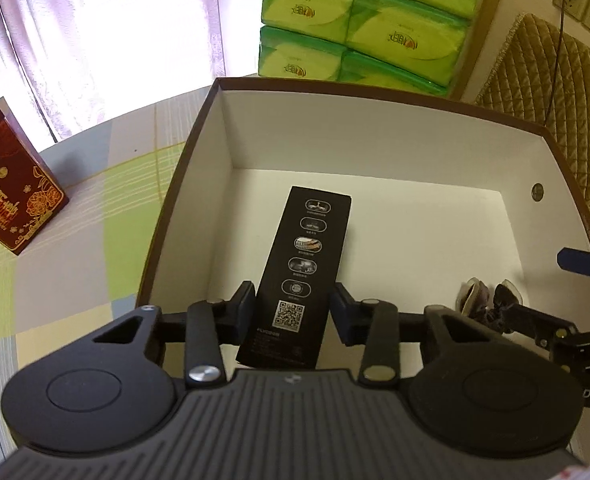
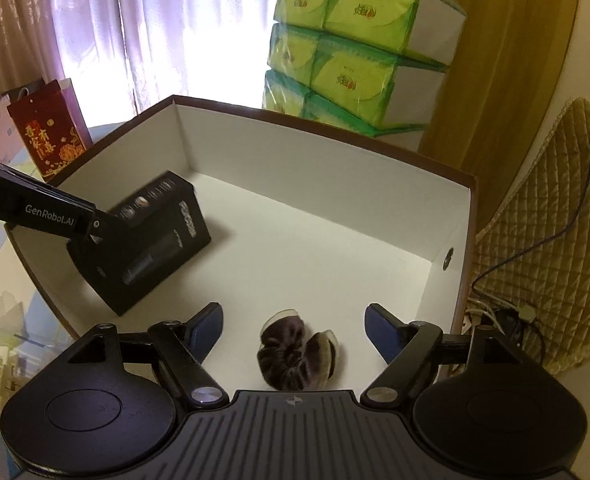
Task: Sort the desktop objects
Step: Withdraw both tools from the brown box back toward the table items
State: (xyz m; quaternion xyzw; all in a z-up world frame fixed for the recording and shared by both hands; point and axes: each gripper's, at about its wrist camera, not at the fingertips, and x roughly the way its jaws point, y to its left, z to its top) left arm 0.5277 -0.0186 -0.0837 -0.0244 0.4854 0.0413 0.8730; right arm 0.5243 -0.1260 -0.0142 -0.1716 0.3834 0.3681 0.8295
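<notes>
My left gripper [image 1: 293, 312] tilts down into the white-lined cardboard box [image 1: 375, 152]. Its fingers [image 1: 243, 304] stand narrow on either side of the long black carton [image 1: 301, 276]; the left pad lies against the carton's edge, while a thin gap shows at the right pad, so I cannot tell whether I grip it. The left wrist view shows the carton's printed face with icons and a QR code. The right wrist view shows the same carton [image 2: 151, 240] blurred, tilted and raised at my end, its far end low toward the box floor.

My right gripper [image 2: 293, 334] also points down into the box [image 2: 315, 152], fingers [image 2: 383, 332] wide and apart from everything. Below and between them a dark ruffled hair tie with a clear wrapper [image 2: 295, 354] lies on the box floor, seen whole only here; the left view catches just part of it [image 1: 483, 300].

Farther off, a red gift box [image 1: 11, 184] stands on the checked tabletop [image 1: 95, 216]. Stacked green tissue packs [image 1: 367, 24] rise behind the box.
</notes>
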